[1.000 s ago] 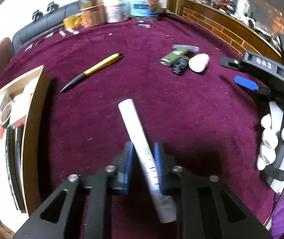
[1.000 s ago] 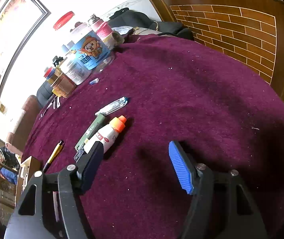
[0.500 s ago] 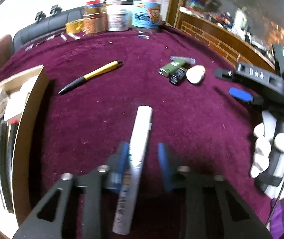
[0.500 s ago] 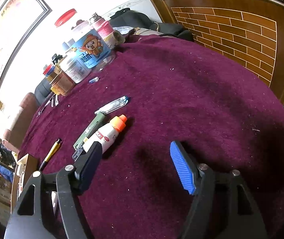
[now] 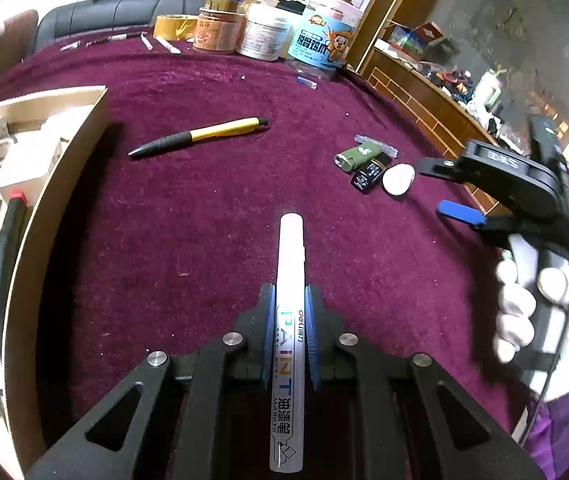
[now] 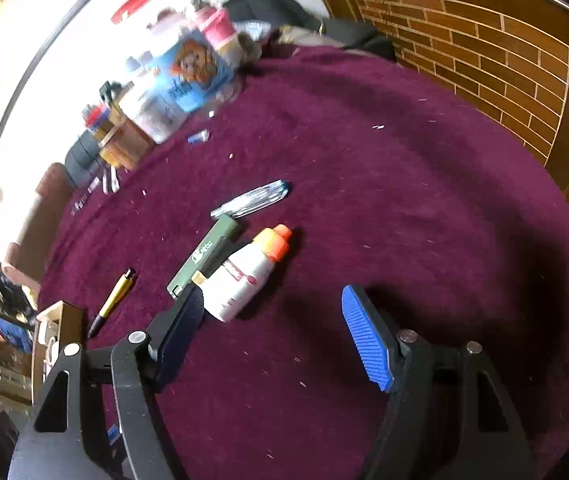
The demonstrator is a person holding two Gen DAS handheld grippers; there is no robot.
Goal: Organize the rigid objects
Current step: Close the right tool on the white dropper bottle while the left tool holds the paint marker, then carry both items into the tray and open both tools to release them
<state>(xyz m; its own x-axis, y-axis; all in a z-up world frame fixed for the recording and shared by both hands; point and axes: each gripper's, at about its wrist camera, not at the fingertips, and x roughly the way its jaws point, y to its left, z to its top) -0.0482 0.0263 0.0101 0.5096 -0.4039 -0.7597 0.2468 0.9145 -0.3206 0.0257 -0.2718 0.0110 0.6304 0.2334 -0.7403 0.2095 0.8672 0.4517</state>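
Since the earlier frames the white paint marker (image 5: 290, 320) has been swinging from a slant to lying straight between the left gripper (image 5: 289, 312) fingers, which have just been closing and are now clamping on its barrel, cap end pointing out over the maroon surface (image 5: 204, 220).

The surface is carrying everything. At its left edge a cardboard box (image 5: 56, 184) is holding tape rolls and black pens. Along the far edge jars and tubs (image 5: 260, 36) are standing in a row. The right gripper (image 6: 272, 332), gripped by a white-gloved hand (image 5: 524, 312), is hovering with its fingers standing apart and nothing between them. Just beyond its left finger a white bottle with an orange cap (image 6: 244, 276) is lying on its side, touching a green lighter (image 6: 204, 256). A clear pen (image 6: 250, 200) is lying just past them. A yellow-and-black pen (image 5: 200, 138) is lying alone near the box.
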